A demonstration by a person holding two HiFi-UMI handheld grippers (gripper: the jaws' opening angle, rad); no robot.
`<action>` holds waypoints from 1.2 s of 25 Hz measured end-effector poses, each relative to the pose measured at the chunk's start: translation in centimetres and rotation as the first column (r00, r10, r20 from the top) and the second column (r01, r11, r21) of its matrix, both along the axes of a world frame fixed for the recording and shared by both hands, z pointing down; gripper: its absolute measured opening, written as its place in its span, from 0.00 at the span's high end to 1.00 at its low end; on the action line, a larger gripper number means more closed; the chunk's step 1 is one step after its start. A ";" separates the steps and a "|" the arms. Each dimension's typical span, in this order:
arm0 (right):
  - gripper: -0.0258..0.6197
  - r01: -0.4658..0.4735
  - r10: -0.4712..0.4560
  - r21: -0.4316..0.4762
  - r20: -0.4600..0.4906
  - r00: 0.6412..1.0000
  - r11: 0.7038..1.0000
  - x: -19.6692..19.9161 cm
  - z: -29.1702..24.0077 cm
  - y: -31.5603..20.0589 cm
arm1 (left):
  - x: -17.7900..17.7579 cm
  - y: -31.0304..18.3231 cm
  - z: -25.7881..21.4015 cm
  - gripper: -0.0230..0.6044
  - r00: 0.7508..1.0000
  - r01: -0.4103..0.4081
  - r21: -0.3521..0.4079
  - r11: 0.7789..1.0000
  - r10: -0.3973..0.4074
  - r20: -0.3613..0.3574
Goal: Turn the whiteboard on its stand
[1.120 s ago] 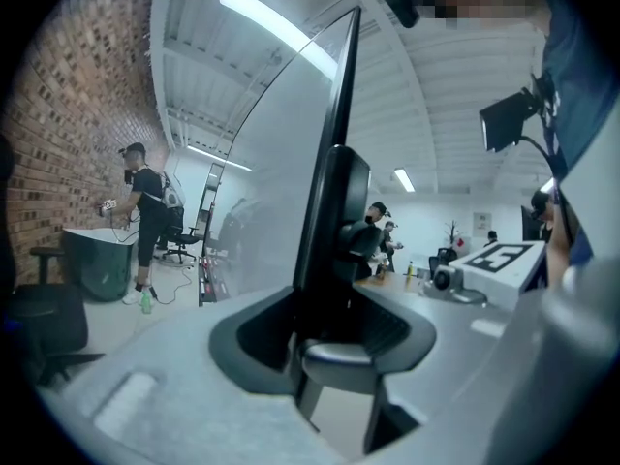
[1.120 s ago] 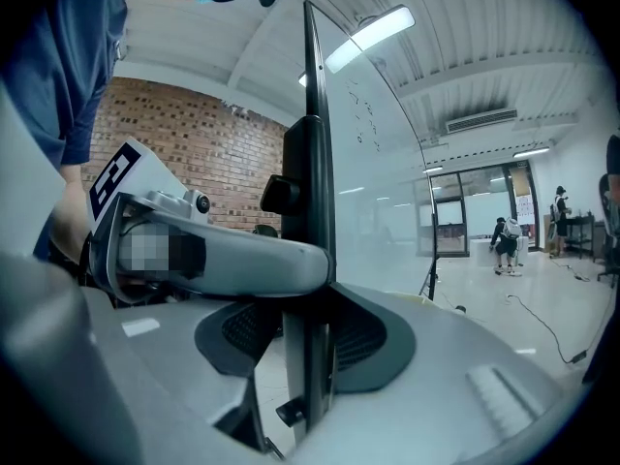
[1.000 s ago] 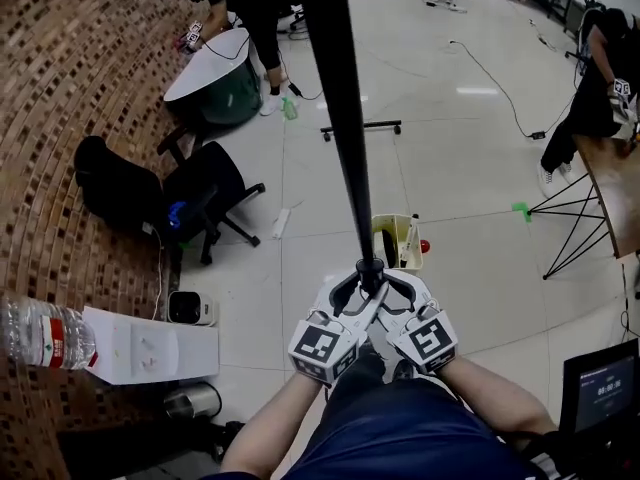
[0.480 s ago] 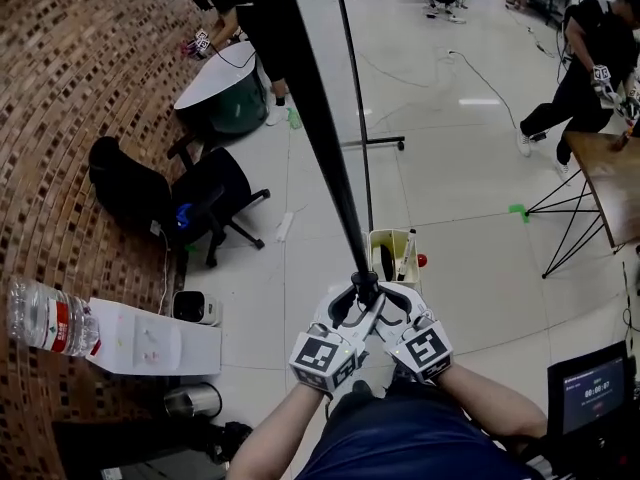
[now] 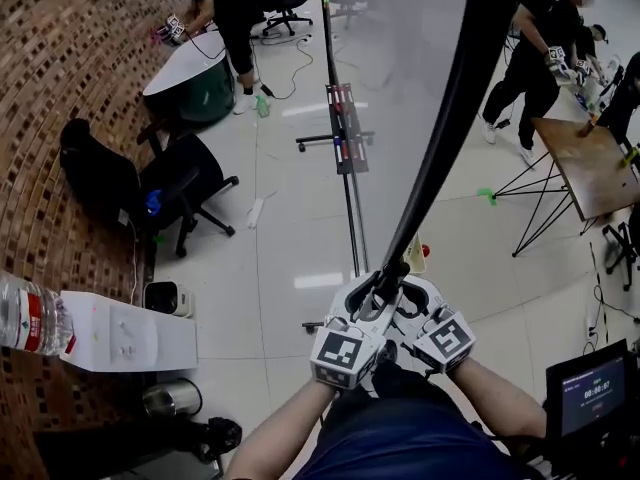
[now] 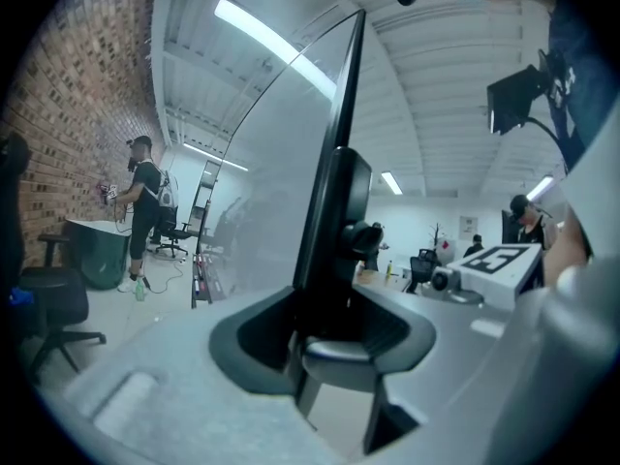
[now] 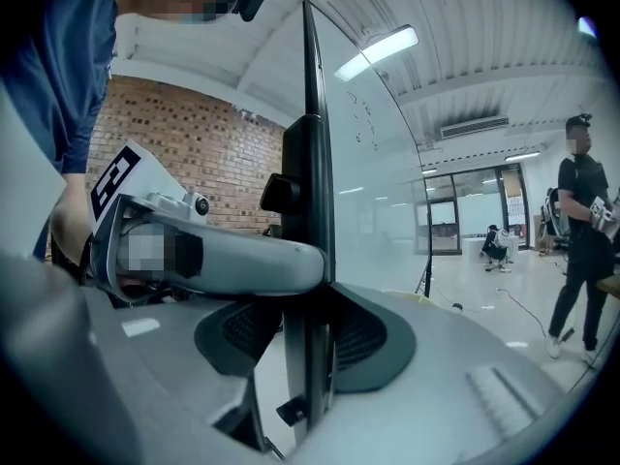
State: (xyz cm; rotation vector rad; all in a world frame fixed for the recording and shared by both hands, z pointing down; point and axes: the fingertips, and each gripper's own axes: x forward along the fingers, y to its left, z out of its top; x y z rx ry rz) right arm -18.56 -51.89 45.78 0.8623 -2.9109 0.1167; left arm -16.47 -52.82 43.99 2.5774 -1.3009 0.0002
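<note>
The whiteboard [image 5: 400, 78] stands in front of me, its pale glossy face showing, with a black frame edge [image 5: 452, 118] running down to my hands. Both grippers clamp that edge at its near end. My left gripper [image 5: 370, 296] is shut on the frame from the left, and my right gripper [image 5: 402, 293] is shut on it from the right. In the left gripper view the frame [image 6: 334, 211] sits between the pads of the left gripper [image 6: 334, 332]. The right gripper view shows the frame [image 7: 310, 211] pinched by the right gripper [image 7: 305, 352]. The stand's floor rail [image 5: 348, 203] runs away beneath the board.
A brick wall lines the left, with a black office chair [image 5: 180, 183] and a round table [image 5: 190, 63] beside it. People stand at the far left and right. A wooden table [image 5: 590, 163] is at right, and a tablet screen [image 5: 595, 393] at lower right. A water bottle [image 5: 25, 318] and white box [image 5: 125, 333] are at left.
The board has swung round: it showed edge-on as a thin black bar, and now its face shows and the edge leans to the right. Both grippers stay clamped on the frame.
</note>
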 end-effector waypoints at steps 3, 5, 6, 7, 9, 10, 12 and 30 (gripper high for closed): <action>0.72 -0.008 0.008 -0.006 -0.014 1.000 1.000 0.3 0.2 1.6 | 0.1 1.6 0.2 0.67 1.000 -0.004 -0.007 1.000 0.004 0.007; 0.72 -0.010 0.010 -0.007 -0.011 1.000 1.000 0.6 0.3 2.8 | 0.5 2.7 0.7 0.67 1.000 0.001 -0.005 1.000 -0.001 0.009; 0.72 -0.011 0.011 -0.006 -0.010 1.000 1.000 0.8 0.4 3.4 | 0.8 3.3 0.7 0.68 1.000 -0.001 -0.005 1.000 0.001 0.007; 0.72 -0.011 0.011 -0.006 -0.010 1.000 1.000 1.0 0.4 3.9 | 1.0 3.9 0.5 0.68 1.000 -0.002 -0.004 1.000 0.003 0.005; 0.72 -0.009 0.009 -0.001 -0.012 1.000 1.000 1.2 0.3 5.1 | 1.2 5.0 0.4 0.68 1.000 0.003 0.006 1.000 -0.003 0.006; 0.72 -0.009 0.009 0.001 -0.012 1.000 1.000 1.3 0.3 5.7 | 1.2 5.6 0.4 0.68 1.000 0.008 0.011 1.000 -0.008 0.007; 0.72 -0.007 0.007 0.001 -0.012 1.000 1.000 1.3 0.3 6.9 | 1.3 6.9 0.1 0.68 1.000 0.017 0.003 1.000 -0.017 -0.001; 0.72 0.006 -0.007 0.017 0.022 1.000 1.000 3.7 1.0 16.3 | 3.4 16.3 0.5 0.67 0.999 0.052 -0.024 0.998 -0.052 0.002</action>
